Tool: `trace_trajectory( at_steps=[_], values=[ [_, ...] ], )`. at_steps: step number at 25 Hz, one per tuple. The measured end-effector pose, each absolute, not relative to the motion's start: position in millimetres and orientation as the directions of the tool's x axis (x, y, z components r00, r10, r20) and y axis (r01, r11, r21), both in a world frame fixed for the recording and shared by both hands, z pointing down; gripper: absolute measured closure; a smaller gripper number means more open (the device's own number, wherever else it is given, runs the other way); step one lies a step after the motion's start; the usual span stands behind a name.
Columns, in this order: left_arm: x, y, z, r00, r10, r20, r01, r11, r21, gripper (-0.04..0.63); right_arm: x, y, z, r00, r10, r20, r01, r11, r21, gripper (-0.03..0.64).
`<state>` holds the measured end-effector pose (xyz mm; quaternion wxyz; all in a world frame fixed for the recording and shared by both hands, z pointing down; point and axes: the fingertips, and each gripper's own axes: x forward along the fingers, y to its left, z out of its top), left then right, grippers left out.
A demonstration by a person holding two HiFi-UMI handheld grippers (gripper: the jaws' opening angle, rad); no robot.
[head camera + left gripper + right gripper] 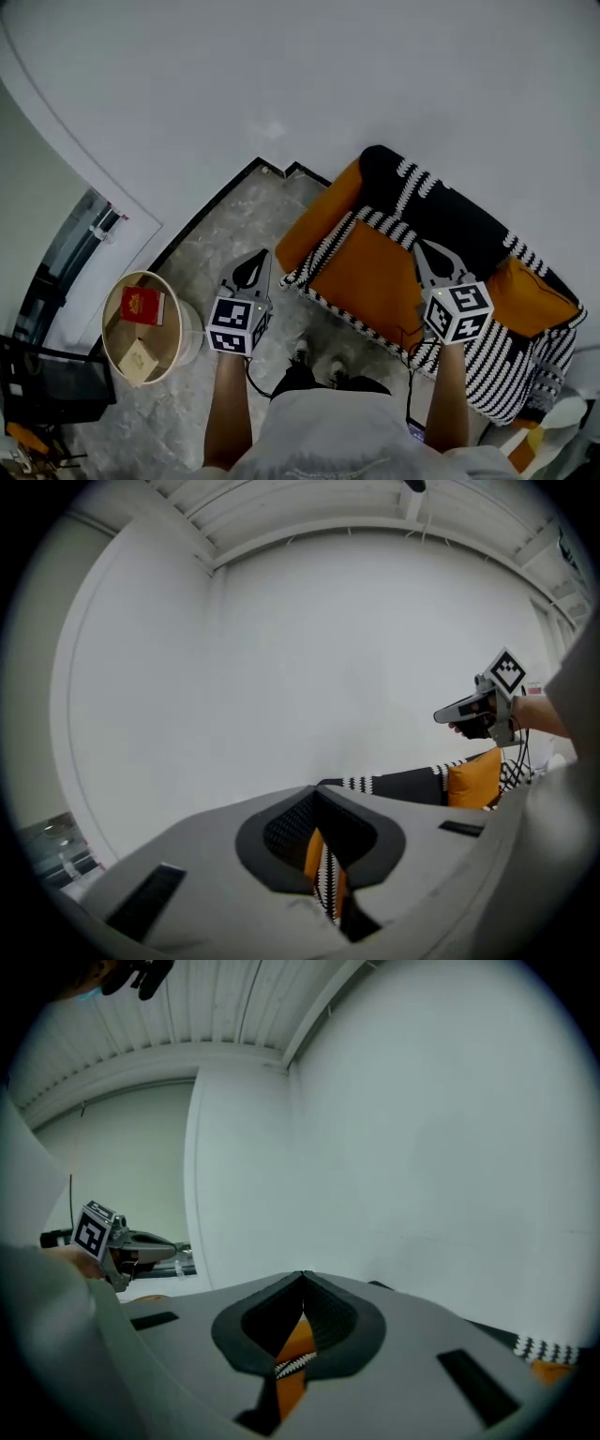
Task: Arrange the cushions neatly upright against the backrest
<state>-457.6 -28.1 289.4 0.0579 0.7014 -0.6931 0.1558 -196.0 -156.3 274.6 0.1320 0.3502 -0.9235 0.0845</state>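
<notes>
**A:** Jaws?

**B:** I read the left gripper (pixel 256 265) as clenched with nothing in it. It hangs over the marble floor (pixel 216 248), just off the sofa's (pixel 497 375) near corner. The right gripper (pixel 427 256) is clenched too and empty, over the middle cushion (pixel 370 277). I can't tell whether it touches.

**A:** Cushions?

**B:** Three orange ones on the striped sofa, at 2 o'clock from the person's shoes (pixel 319 354). The middle cushion, zigzag-edged, lies on the seat. The second cushion (pixel 319 220) is at its 11 o'clock, at the sofa's end. The third cushion (pixel 530 295) is at its 3 o'clock, past the right gripper.

**A:** Anything else?

**B:** A round tub (pixel 105 330) at 9 o'clock from the shoes, with a red box (pixel 142 306) and a tan carton (pixel 139 359) inside.
</notes>
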Motion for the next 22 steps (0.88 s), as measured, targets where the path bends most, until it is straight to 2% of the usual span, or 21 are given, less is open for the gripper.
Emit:
trace_trajectory(
  at_steps=[5,12,22],
  values=[
    [-456.9,-75.3,302.9,0.137,-0.932,0.335,-0.977,-0.183,-0.11,0.584,-168.8,-161.8,277.6,-0.588,-0.732,0.344,-0.788,0.614,-0.04,0.614],
    [-453.6,-123.4,327.4,0.289,-0.879,0.379,-0.934,-0.345,-0.088,0.584,-137.3,-165.1,292.3,-0.422,-0.816,0.396,-0.896,0.443,-0.043,0.614],
    [-428.6,-148.9,401.1,0.445,-0.752,0.487,-0.854,-0.52,-0.023,0.584,-89.5,-120.9,344.2,-0.214,-0.818,0.534,-0.967,0.253,0.0,0.614]
  ],
)
